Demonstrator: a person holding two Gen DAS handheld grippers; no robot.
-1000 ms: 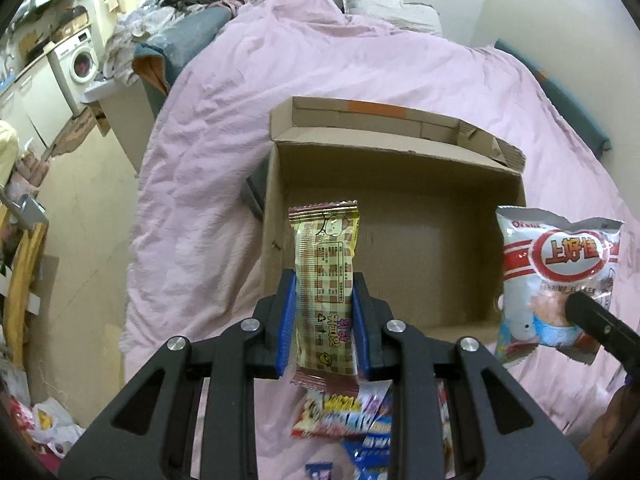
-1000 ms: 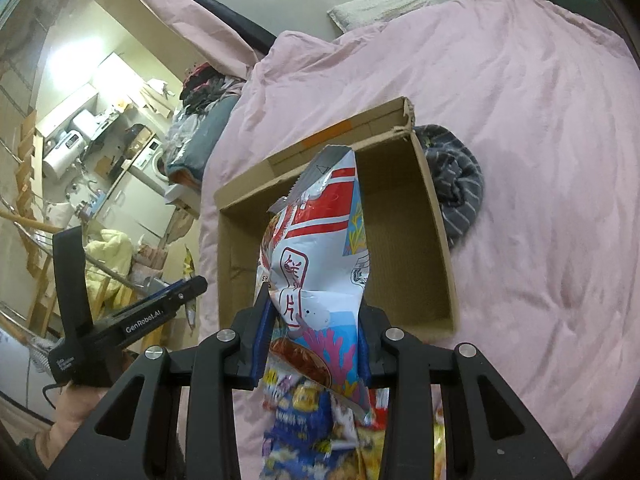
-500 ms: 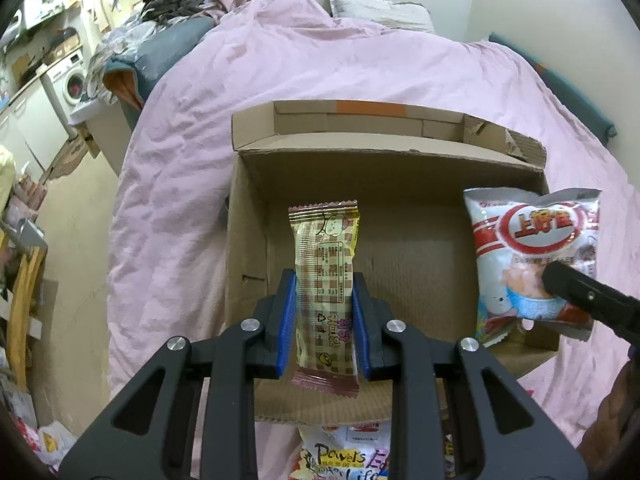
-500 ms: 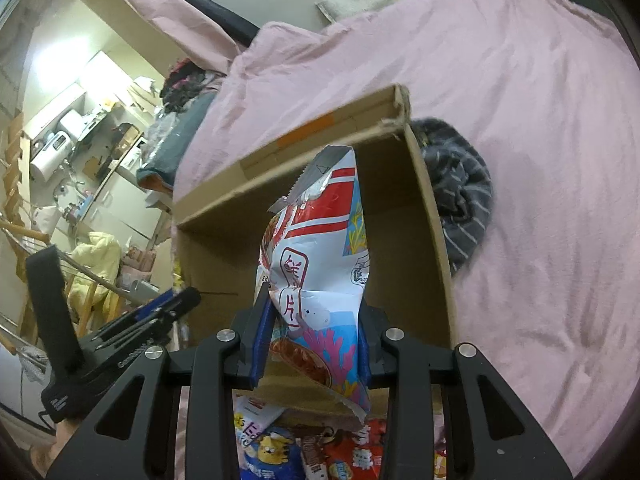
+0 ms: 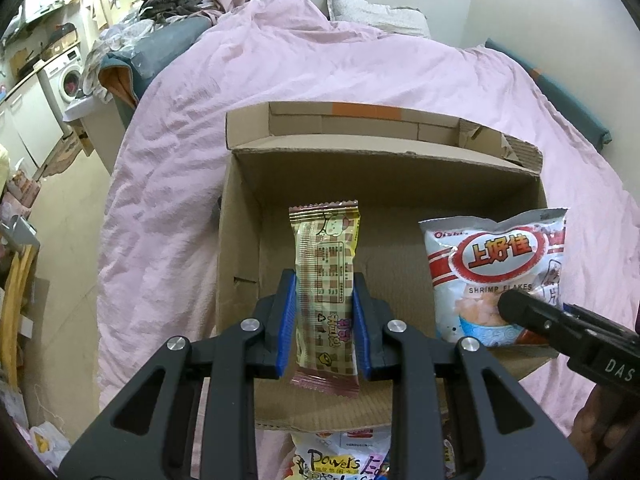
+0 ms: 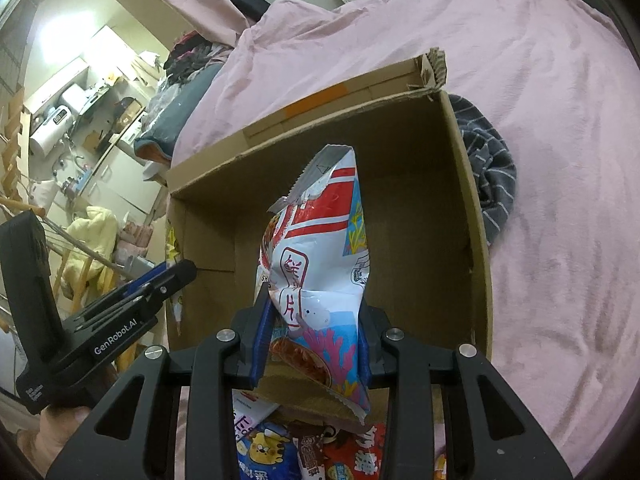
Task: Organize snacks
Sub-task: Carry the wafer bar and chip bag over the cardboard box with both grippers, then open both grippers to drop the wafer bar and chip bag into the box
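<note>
Holding: my left tool (image 5: 323,316) is clenched on a slim wafer bar packet (image 5: 326,280), standing upright between the blue pads over the open cardboard box (image 5: 240,240).
Right tool: my right tool (image 6: 314,334) is clamped on a crumpled bag of shrimp flakes (image 6: 320,264), gripped low on the bag with its torn top sticking up; in the left wrist view the same bag (image 5: 496,276) hangs over the box's right near corner.
Box: it sits on the bed, on a pink duvet (image 5: 320,68); its floor is bare brown card, and its far flap (image 5: 360,120), with an orange tape patch, is folded back.
In the way: the box's near wall (image 6: 304,394) runs just under both packets; the two tools are side by side over the box, apart from each other.
Snacks left: a heap of bright packets (image 6: 304,452) lies on the duvet just in front of the box, partly hidden by my tools.
Beside the box: a dark grey striped cloth (image 6: 488,176) is bunched against its right wall.
Bed head: a grey pillow (image 5: 376,16) lies at the far end by the wall.
Room to the left: a pile of clothes (image 5: 168,4), a washing machine (image 5: 66,76) and white cabinets (image 5: 28,120) stand well apart from the box.
Hand: part of my hand (image 6: 60,428) shows under the left tool's handle in the right wrist view.
</note>
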